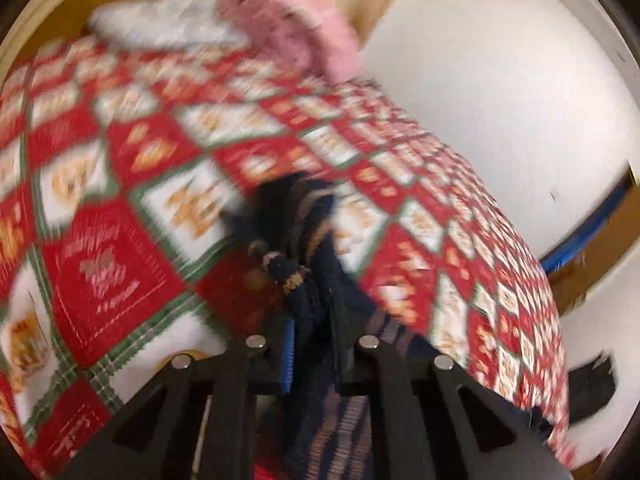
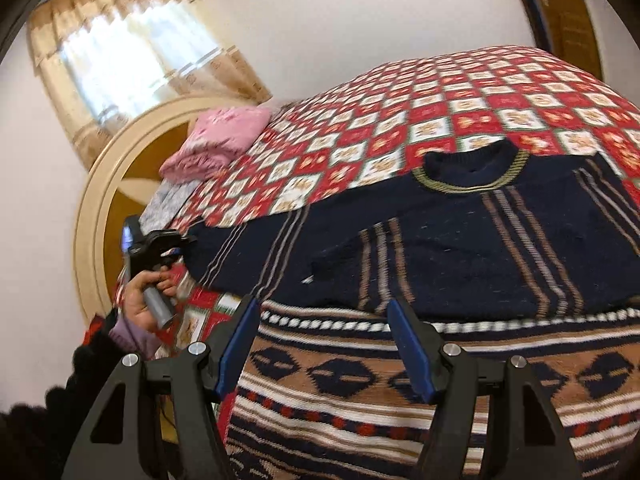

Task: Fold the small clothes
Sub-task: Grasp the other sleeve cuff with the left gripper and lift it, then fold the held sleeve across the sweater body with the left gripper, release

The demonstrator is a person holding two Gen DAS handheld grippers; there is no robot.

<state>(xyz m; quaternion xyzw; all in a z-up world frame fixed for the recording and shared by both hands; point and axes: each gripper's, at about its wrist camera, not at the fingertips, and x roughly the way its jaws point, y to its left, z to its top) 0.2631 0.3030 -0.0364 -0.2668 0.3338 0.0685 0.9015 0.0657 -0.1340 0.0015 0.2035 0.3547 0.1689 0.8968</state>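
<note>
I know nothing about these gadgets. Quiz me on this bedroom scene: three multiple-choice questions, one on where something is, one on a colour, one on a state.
1. Where does the pink folded cloth lie?
A. near the curved headboard
B. on the floor
C. on top of the sweater

2. What is the main colour of the sweater spread on the bedcover?
A. green
B. navy
C. yellow

3. How does the left gripper stand?
A. wide open over the bare bedcover
B. lying unused on the bed
C. shut on the sweater's sleeve

Answers: 1 A, it sits at the bed's head end; 2 B, dark navy with tan stripes; 3 C, knit fabric is pinched between its closed fingers.
</note>
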